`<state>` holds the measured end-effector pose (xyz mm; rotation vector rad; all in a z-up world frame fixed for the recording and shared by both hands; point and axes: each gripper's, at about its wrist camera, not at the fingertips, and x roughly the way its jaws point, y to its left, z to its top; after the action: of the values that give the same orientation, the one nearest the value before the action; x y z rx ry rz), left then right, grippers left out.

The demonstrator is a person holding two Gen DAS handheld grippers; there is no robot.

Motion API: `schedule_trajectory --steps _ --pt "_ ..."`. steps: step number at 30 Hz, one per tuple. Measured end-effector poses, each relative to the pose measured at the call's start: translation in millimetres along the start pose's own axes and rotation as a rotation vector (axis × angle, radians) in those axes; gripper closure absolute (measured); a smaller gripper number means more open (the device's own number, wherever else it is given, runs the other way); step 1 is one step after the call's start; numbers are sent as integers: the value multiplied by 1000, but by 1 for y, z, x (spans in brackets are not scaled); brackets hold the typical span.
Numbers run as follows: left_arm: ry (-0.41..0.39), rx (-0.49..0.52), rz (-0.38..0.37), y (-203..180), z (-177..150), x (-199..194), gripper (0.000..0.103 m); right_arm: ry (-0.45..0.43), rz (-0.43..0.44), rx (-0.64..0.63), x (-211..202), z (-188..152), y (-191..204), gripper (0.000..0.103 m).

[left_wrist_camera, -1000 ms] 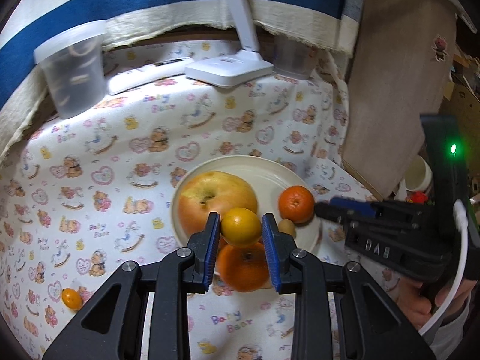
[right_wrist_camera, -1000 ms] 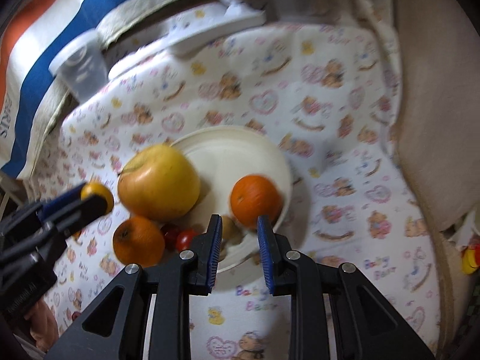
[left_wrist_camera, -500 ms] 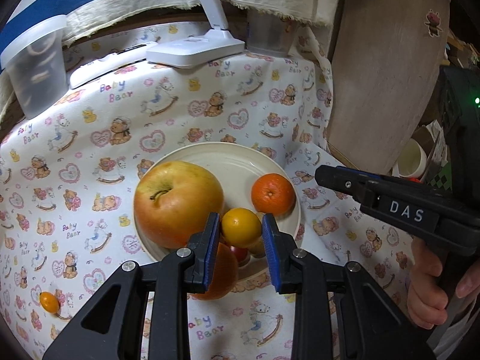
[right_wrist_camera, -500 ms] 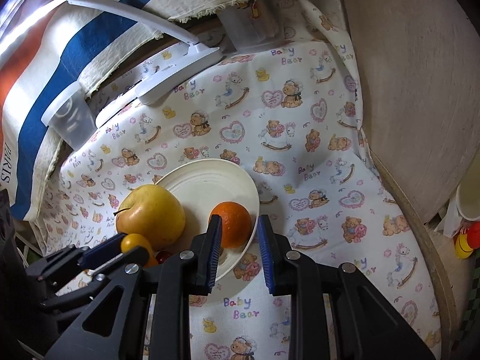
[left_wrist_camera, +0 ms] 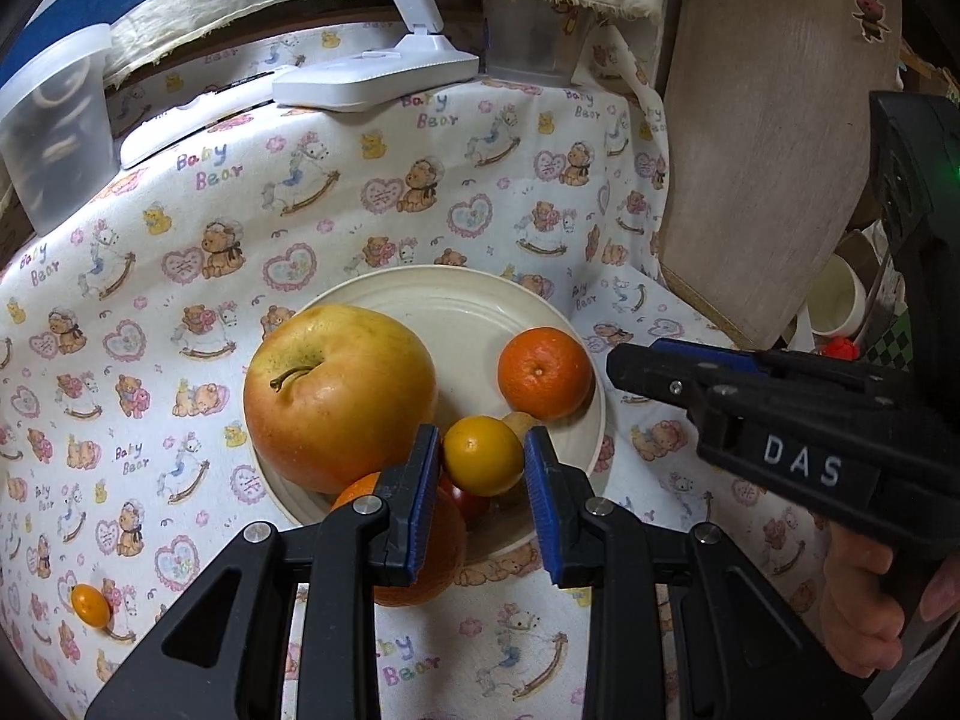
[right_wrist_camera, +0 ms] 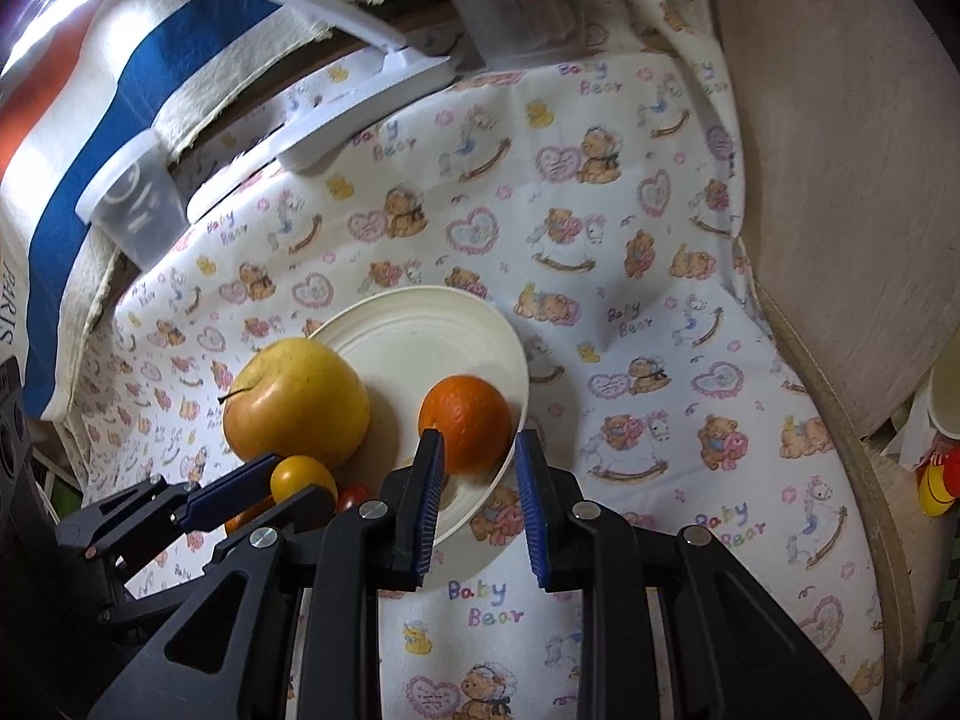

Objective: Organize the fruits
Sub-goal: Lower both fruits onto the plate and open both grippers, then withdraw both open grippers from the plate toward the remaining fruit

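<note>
A small yellow-orange fruit [left_wrist_camera: 482, 455] is clamped between the blue pads of the left gripper [left_wrist_camera: 483, 468] and is held above the near rim of the plate [left_wrist_camera: 456, 306]. The right gripper [right_wrist_camera: 478, 483] is narrowed almost shut with nothing between its pads; it is held over the plate's near edge, just in front of the mandarin [right_wrist_camera: 465, 423].

On the plate, a large apple [left_wrist_camera: 339, 396] is seen at the left, overhanging the rim there, and the mandarin sits against the right rim. The far half of the plate is left bare. A second mandarin [left_wrist_camera: 420, 540] and a red tomato [left_wrist_camera: 468, 501] are partly hidden under the left gripper at the near edge; whether they lie on the plate or on the cloth cannot be told. One small orange fruit [left_wrist_camera: 90, 603] lies well apart on the printed cloth [left_wrist_camera: 336, 222], near its left border.

Open cloth is found between the plate and the lamp base [left_wrist_camera: 372, 81] and tub [left_wrist_camera: 54, 126] at the back edge. To the right, the cloth ends against a round wooden board [right_wrist_camera: 840, 138].
</note>
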<state>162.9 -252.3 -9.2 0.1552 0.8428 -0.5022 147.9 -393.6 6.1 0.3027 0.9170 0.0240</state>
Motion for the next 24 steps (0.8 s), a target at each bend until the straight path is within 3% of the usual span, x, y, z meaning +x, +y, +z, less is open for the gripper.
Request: schedule_trajectory --steps 21,24 --pt "-3 8 -8 -4 -1 2 75 -9 3 22 -2 -1 -2 78" --pt "-26 13 -8 -3 -3 -5 67 -20 11 36 -5 0 -5 78"
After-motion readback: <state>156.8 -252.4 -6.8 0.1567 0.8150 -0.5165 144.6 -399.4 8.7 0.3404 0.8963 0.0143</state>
